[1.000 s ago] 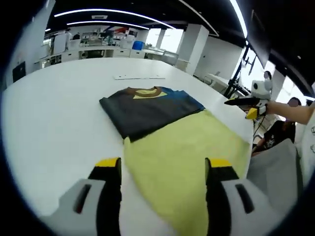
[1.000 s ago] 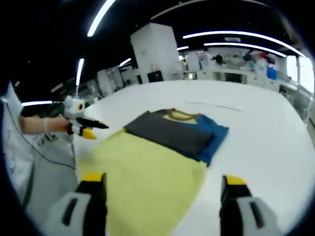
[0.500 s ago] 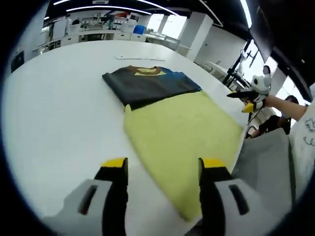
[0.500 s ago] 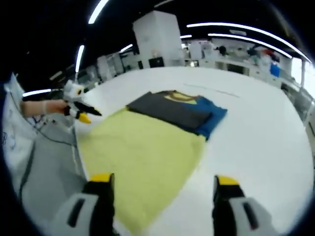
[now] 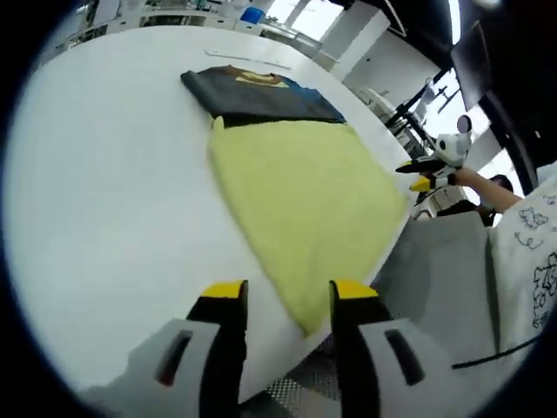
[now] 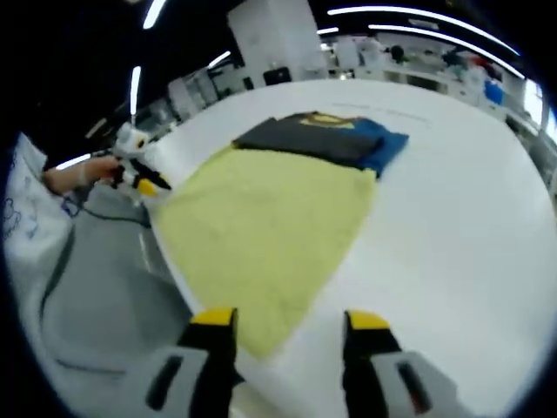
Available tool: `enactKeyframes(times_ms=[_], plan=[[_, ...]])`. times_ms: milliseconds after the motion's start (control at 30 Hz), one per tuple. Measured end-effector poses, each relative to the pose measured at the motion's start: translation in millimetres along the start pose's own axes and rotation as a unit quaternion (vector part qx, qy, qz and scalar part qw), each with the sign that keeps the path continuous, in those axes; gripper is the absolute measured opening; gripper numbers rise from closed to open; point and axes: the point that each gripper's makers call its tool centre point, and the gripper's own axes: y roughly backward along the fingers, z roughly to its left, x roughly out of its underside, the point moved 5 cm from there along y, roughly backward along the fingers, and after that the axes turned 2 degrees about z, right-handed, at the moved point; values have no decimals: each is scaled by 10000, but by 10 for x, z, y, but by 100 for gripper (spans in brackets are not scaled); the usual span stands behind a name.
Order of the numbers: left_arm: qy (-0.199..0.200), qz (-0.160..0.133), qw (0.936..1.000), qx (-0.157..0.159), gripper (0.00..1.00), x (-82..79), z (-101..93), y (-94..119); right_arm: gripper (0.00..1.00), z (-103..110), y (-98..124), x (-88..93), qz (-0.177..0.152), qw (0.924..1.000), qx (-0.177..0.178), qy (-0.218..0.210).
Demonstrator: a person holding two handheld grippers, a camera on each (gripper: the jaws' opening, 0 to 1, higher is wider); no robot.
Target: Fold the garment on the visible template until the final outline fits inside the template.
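White table, yellow template, folded garment

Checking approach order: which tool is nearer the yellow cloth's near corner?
Hard to call, roughly equal. The left tool hangs just short of the yellow cloth's near corner; the right tool hangs likewise, jaws open, neither touching it.

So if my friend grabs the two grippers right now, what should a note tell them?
Left gripper: open, empty, over the yellow cloth's near corner.
Right gripper: open, empty, over the same near edge.
The folded dark garment lies at the cloth's far end on the white table.
Done: the garment looks folded into a compact rectangle.
Left: I can't pick out a template outline, so check the fit before stopping.
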Motion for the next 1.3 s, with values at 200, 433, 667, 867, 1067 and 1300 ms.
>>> enactKeyframes(times_ms=[200, 433, 667, 867, 1067, 1300], plan=[[18, 208, 9998, 74, 27, 131, -15, 0, 36, 111, -4, 124, 89, 9998, -118, -139], [296, 337, 9988, 183, 19, 239, -70, 10, 23, 133, -8, 221, 137, 9991, -221, -338], [461, 365, 9979, 254, 10, 276, -90, -31, 7, 134, -73, 223, 88, 9972, -396, -628], [186, 416, 9989, 89, 0, 307, -71, -50, 0, 183, -115, 209, 107, 9963, -480, -703], [269, 355, 9989, 166, 0, 289, -98, 24, 0, 212, -10, 168, -38, 9914, -765, -1062], [338, 311, 9984, 336, 0, 271, -186, 126, 0, 271, 141, 129, -284, 9820, -1136, -1484]])
